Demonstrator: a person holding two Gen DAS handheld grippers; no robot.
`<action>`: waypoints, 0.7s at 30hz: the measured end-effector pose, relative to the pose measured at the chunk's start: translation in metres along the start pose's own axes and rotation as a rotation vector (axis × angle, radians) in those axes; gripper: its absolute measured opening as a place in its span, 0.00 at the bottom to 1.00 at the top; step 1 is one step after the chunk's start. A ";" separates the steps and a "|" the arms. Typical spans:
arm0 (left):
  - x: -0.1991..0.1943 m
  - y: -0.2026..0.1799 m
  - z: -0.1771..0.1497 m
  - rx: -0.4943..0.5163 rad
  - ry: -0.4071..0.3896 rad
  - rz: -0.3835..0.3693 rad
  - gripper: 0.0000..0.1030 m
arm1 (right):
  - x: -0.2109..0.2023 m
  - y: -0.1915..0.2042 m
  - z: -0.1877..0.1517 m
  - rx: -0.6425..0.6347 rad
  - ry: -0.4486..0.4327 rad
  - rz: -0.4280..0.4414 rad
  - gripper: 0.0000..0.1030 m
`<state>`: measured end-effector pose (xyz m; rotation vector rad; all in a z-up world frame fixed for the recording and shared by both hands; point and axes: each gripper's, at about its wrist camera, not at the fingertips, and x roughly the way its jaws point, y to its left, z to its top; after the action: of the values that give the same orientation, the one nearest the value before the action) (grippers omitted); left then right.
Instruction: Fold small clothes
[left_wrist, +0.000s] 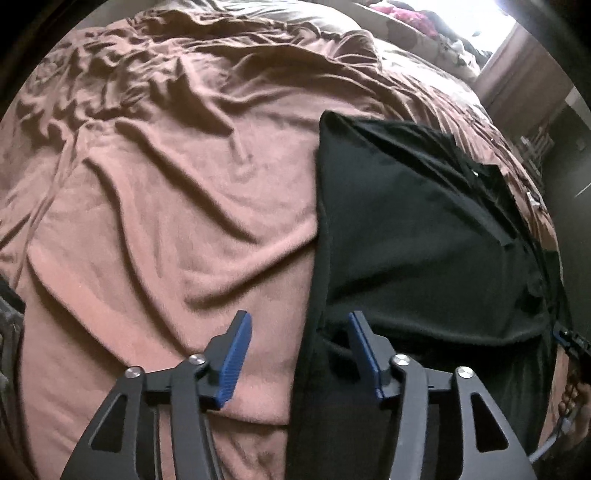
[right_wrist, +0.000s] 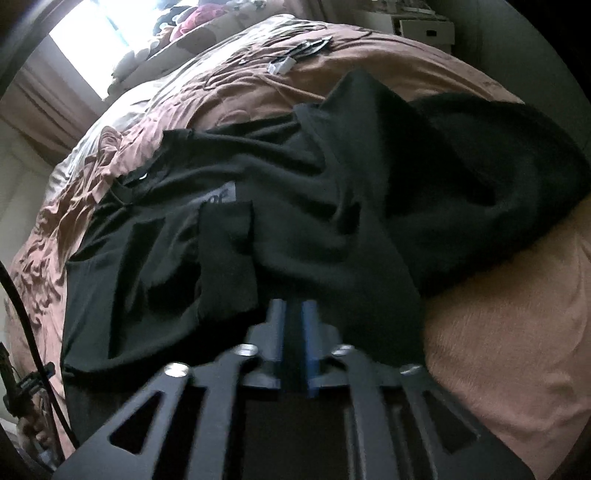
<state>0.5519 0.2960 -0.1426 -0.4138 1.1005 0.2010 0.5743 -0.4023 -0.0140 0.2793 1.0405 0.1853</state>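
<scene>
Tongs of the left hand (left_wrist: 299, 332) are standing released, with the two blue pads wide apart. The left edge of the black garment (left_wrist: 417, 229) is running between them, close to the right pad, but nothing is being pinched. Under the left pad the pink blanket (left_wrist: 155, 229) of the bed is lying bare.

Tongs of the right hand (right_wrist: 293, 314) are clenched on black cloth: a dark strip of the garment (right_wrist: 325, 206) is sitting between the two blue pads, which are almost touching. From this grip the cloth is rising and falling away in loose folds, so this part is looking lifted from the bed and not flat.

Farther out, in the left wrist view, the garment is lying on the right half of the bed, and its far left corner is making a clear angle on the blanket. In the right wrist view a pale label (right_wrist: 221, 194) is showing on the dark cloth, beyond the tongs and to the left. The lettering on it is too blurred to read.

Beyond the garment the blanket is becoming much wrinkled. Some small white things (right_wrist: 282, 66) are lying on it near the far edge of the bed; I cannot tell what they are. Behind everything a bright window (right_wrist: 110, 40) is shining.
</scene>
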 end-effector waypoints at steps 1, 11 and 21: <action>0.000 -0.002 0.005 0.007 -0.004 -0.002 0.60 | -0.001 -0.001 0.003 -0.001 -0.010 0.005 0.57; 0.018 -0.011 0.055 0.038 -0.047 -0.015 0.63 | 0.018 0.008 0.018 -0.046 -0.041 0.077 0.67; 0.034 -0.005 0.116 0.059 -0.091 -0.008 0.63 | 0.048 0.018 0.039 -0.053 -0.015 0.080 0.51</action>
<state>0.6642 0.3387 -0.1270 -0.3530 1.0130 0.1784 0.6317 -0.3770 -0.0290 0.2742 1.0088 0.2823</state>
